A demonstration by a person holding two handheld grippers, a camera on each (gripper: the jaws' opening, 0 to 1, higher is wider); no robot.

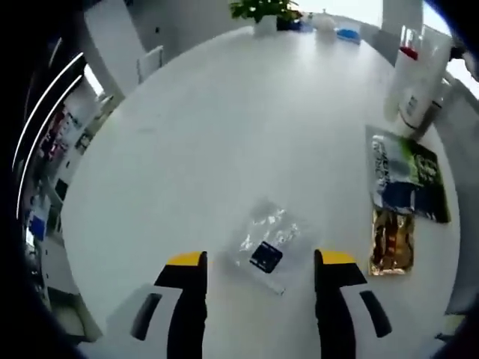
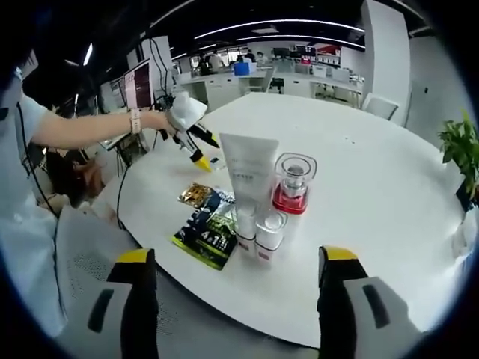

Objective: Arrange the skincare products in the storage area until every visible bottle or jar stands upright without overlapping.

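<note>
In the left gripper view, the left gripper [image 1: 260, 263] is held with its jaws spread wide and nothing between them. A clear plastic sachet [image 1: 268, 243] with a dark label is seen lying flat on the white surface [image 1: 224, 134], just ahead of the jaw tips and centred in the gap between them, not touched by either jaw. To the right of the right jaw, a gold packet [image 1: 391, 241] is laid flat, and beyond it a dark green-and-blue packet [image 1: 408, 178] lies close against it. Farther ahead on that side, the white tube [image 1: 413, 82] and the bottles around it are seen upright near the edge of the surface. A potted plant [image 1: 263, 10] is placed at the far end.

In the right gripper view, the right gripper [image 2: 238, 258] is also held open and empty, its jaws set well apart above the near edge of the surface. The skincare cluster is found ahead, between the two jaws: the white tube [image 2: 250, 170] stands upright, a clear bottle with a red base [image 2: 293, 183] is just to its right, and two small white jars [image 2: 258, 229] are set close in front of the tube. The dark packet [image 2: 208, 233] and the gold packet [image 2: 196, 195] are laid flat left of the cluster. Beyond them, the left gripper [image 2: 196, 149] is held over the surface by a person's hand [image 2: 159, 120].
</note>
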